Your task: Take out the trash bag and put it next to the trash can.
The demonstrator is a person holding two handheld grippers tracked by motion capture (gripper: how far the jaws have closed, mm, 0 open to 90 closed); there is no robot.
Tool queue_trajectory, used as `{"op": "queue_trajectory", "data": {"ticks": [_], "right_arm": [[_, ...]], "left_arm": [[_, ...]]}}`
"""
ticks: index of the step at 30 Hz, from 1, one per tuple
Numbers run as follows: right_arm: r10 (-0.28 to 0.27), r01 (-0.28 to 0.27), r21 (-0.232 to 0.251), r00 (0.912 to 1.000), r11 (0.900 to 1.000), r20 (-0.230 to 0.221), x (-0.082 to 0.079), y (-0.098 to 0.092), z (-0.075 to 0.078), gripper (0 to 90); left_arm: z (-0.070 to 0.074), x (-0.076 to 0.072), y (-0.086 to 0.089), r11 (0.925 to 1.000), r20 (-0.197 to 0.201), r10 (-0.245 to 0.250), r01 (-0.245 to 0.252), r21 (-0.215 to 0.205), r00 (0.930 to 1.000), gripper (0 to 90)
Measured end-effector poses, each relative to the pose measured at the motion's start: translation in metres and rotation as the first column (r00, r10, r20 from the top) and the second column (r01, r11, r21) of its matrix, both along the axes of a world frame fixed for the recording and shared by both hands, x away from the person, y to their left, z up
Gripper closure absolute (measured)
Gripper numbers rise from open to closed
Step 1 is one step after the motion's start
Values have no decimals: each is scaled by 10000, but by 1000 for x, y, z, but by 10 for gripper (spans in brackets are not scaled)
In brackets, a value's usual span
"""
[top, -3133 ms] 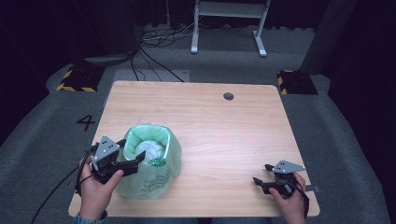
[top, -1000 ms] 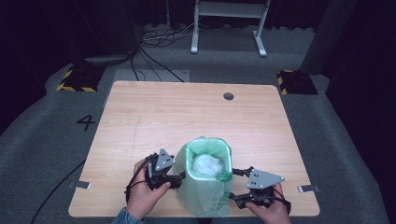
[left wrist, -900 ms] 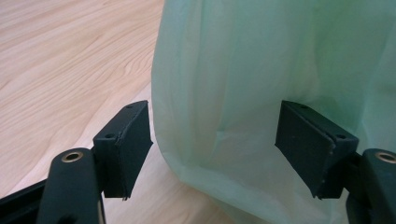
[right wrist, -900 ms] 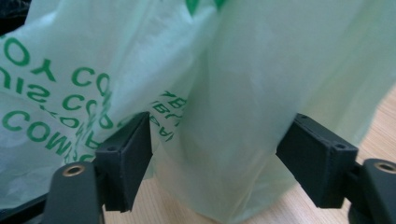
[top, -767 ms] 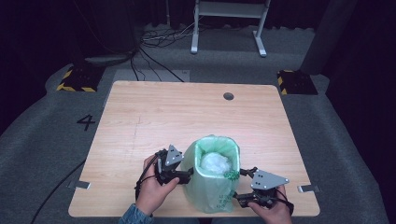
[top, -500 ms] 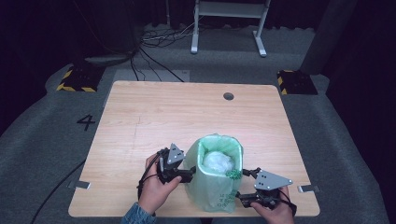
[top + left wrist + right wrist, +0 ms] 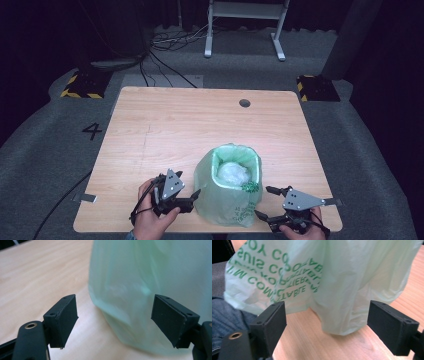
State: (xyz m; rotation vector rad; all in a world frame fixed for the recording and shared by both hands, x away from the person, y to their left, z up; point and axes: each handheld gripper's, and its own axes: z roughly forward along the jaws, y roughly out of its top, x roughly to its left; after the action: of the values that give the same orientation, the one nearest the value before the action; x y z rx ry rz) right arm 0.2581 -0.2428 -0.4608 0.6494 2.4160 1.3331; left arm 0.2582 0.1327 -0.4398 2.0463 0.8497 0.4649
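Green bag (image 7: 317, 277), "COMPOSTABLE" print

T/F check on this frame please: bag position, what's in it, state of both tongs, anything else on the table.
1. The pale green plastic bag stands open-topped near the table's near edge. True.
2. The left tongs are shut on the bag. False: their jaws stand apart in the left gripper view, with the bag ahead between them, not pinched.
3. The right tongs are open. True: the jaws sit wide apart, facing the bag's printed side.
4. The bag is empty. False: a white crumpled lump lies inside.
5. The bag covers the round hole in the light wooden table. False: the hole lies uncovered near the far edge.
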Motion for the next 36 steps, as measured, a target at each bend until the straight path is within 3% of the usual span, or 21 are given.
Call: {"op": "queue_trajectory", "data": {"ticks": [2,3,5,10,12,13,14,15,17,19,21,26,30,32,36], "right_arm": [[-22,22,-124,10000,9999,-18,-1,1,-4,187],[-98,98,-119,9999,9999,-24,0,1,-7,185],[-132,131,-116,9999,9998,-111,2,2,-10,178],[-5,6,41,9996,10000,-266,11,11,-18,238],[44,-41,76,9995,10000,-318,15,12,-19,340],[177,-173,103,9991,9998,-385,17,12,-19,451],[177,-173,103,9991,9998,-385,17,12,-19,451],[546,-541,140,9980,9984,-330,19,10,-18,679],[556,-555,147,9984,9984,-76,19,9,-17,831],[554,-558,171,9982,9983,248,15,7,-14,900],[473,-483,171,9975,9987,532,10,3,-8,900],[175,-181,28,9895,9998,1437,-4,-6,12,900],[287,-315,115,9808,9994,1929,-14,-11,27,900],[349,-399,188,9757,9990,2161,-18,-13,35,900],[214,-326,374,9633,9988,2677,-20,-16,49,900]], "left_arm": [[-3,-7,-1,9998,-18,-191,191,-35,9998,192],[-8,-11,-7,9986,27,-517,516,95,9987,181],[-11,-11,-11,9979,46,-626,625,184,9980,172],[-30,5,-31,9949,33,-871,868,523,9962,164],[-32,8,-34,9937,47,-893,888,683,9960,197],[-34,13,-39,9916,-52,-981,982,844,9952,257],[-34,13,-39,9916,-52,-981,982,844,9952,355],[-34,15,-40,9914,-7,-989,986,864,9951,472],[-34,15,-37,9892,147,-1162,1144,921,9931,681],[-29,11,-33,9876,351,-1298,1261,938,9909,808],[-23,5,-30,9874,593,-1392,1340,848,9885,882],[-11,-10,-24,9803,1160,-1779,1657,1073,9772,896],[4,-20,-21,9766,1608,-2097,1984,833,9645,895],[12,-22,-19,9758,1641,-2175,2106,587,9622,868],[28,-25,-15,9790,2105,-2033,2012,317,9562,861]]}}
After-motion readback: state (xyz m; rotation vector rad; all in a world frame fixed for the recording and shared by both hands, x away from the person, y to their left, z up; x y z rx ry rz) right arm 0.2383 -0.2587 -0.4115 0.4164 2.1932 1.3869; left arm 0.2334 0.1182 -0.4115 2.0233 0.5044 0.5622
